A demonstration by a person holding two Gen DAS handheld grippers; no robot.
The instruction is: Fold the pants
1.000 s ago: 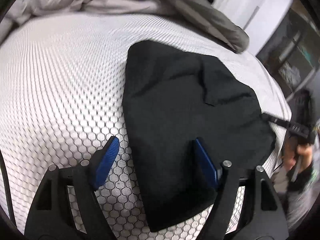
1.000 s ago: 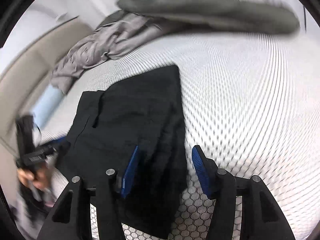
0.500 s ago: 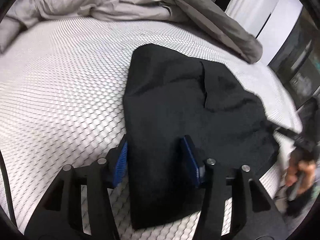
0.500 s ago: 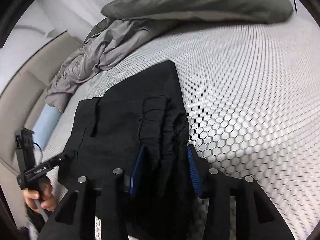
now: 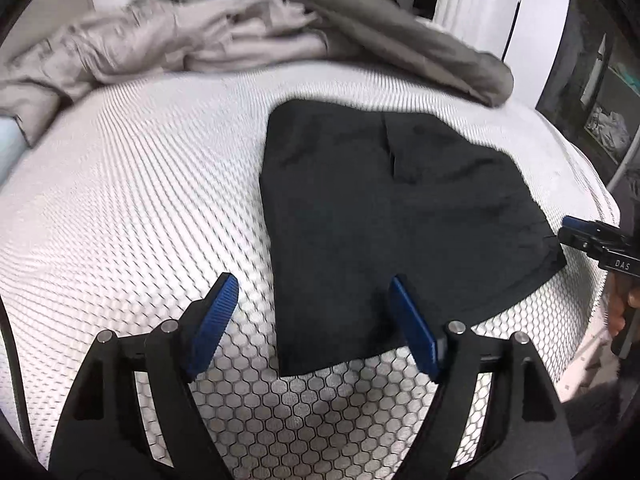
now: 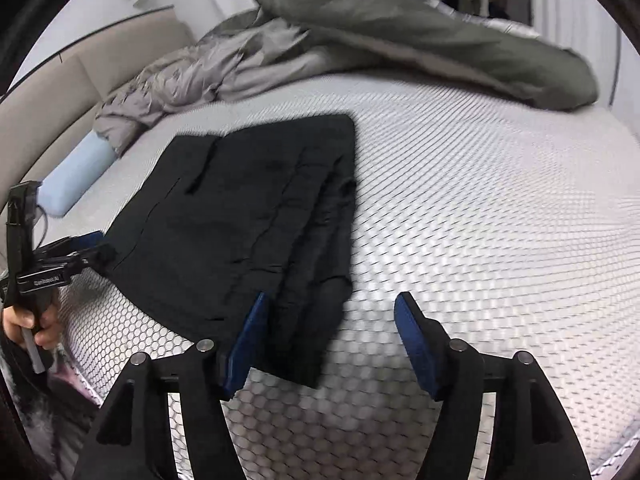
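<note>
Both tools were opening and held nothing: left tool (image 5: 310, 312) and right tool (image 6: 332, 328) above folded pants (image 5: 384, 216) on the bed (image 5: 140, 200).

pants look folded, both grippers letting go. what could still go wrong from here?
1. The right gripper is opening with a corner of the pants between its fingers; pulling away could snag the stacked layers there and undo the fold.
2. The left gripper is opening too, its right finger over the cloth; it might drag that edge.
3. The near corner lies by the mattress edge and may slide off.
</note>
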